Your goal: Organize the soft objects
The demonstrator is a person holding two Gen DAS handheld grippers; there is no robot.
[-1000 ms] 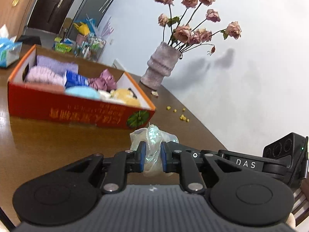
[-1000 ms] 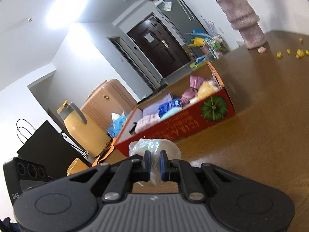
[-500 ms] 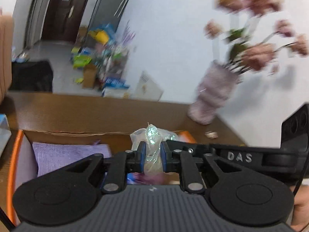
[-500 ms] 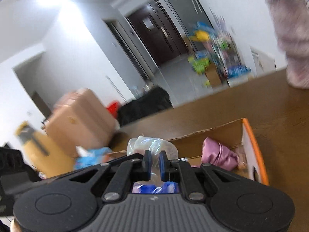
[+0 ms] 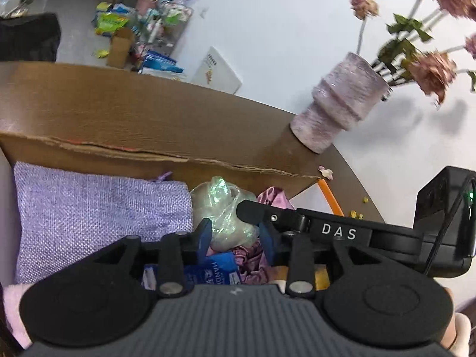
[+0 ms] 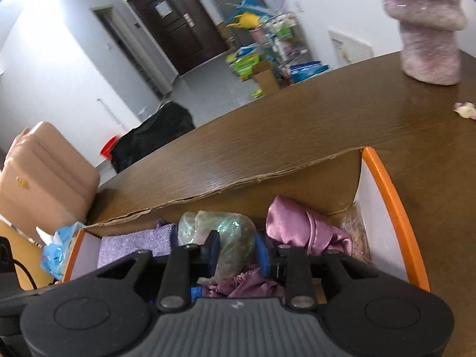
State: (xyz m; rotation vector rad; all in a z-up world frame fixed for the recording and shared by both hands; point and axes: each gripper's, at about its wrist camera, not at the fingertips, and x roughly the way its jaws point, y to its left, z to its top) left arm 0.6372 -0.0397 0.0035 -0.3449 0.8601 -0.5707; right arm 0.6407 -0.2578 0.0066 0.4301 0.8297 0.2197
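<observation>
white walls (image 6: pixel 59 68), dark door (image 6: pixel 178 26), grey floor (image 6: pixel 214 83), brown table (image 6: pixel 282 136).

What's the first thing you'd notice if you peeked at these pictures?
The shiny crinkly plastic bag jumps out first, sitting between the open jaws of both grippers, above the cardboard box of soft things. Next are the lilac woven pouch filling the box's left side and the glossy purple satin cloth to the bag's right. Behind the box, a fuzzy pink vase of dried roses stands on the brown table.
</observation>
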